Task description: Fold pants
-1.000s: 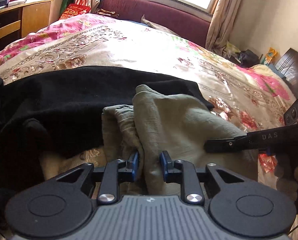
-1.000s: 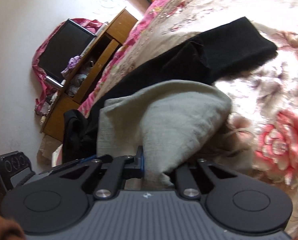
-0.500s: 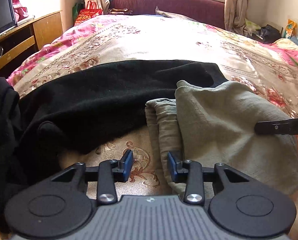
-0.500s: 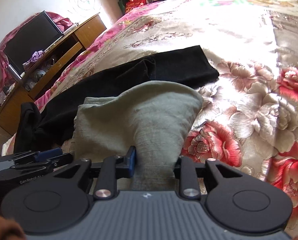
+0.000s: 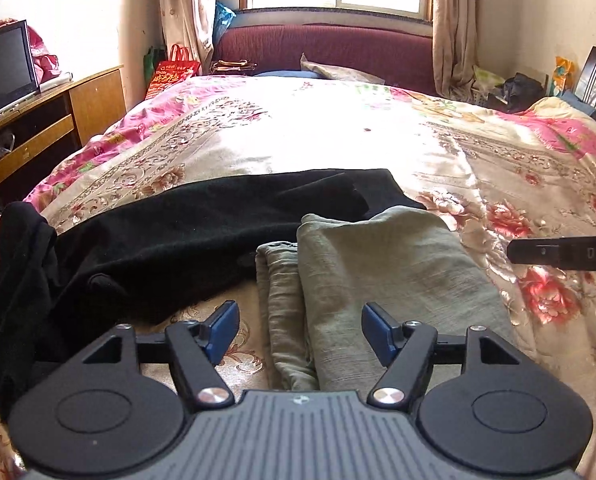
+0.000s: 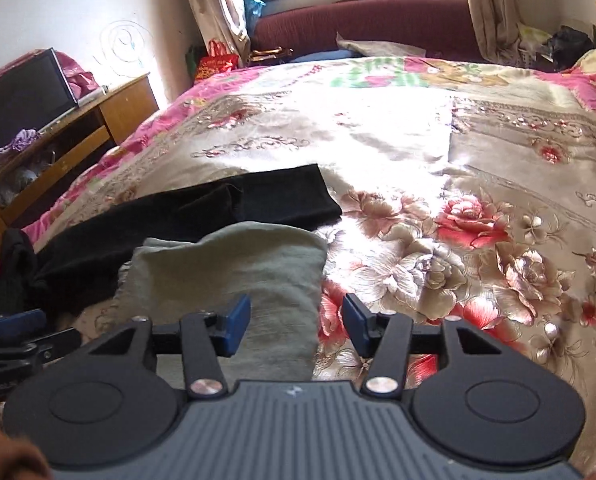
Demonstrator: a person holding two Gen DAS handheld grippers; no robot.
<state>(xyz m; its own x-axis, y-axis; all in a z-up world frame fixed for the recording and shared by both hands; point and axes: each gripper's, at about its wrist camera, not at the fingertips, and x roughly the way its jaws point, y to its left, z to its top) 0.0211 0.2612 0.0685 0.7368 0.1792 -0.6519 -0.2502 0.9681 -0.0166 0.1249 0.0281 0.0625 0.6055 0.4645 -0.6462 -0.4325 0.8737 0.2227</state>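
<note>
The grey-green pants [image 5: 378, 280] lie folded in a compact stack on the floral bedspread [image 5: 338, 136], their folded edges showing at the stack's left side. My left gripper [image 5: 300, 332] is open and empty, just above the stack's near edge. My right gripper [image 6: 295, 326] is open and empty over the right near corner of the same pants [image 6: 233, 276]. Its finger also shows at the right edge of the left wrist view [image 5: 562, 254].
A black garment [image 5: 177, 236] lies spread behind and left of the pants, bunched at the bed's left edge; it also shows in the right wrist view [image 6: 201, 216]. A wooden TV stand [image 5: 29, 128] is left of the bed. A maroon sofa [image 5: 330, 50] stands under the window.
Both grippers let go of the grey-green pants, opened wide and drew back and up. The pants now rest flat and folded on the bed.
</note>
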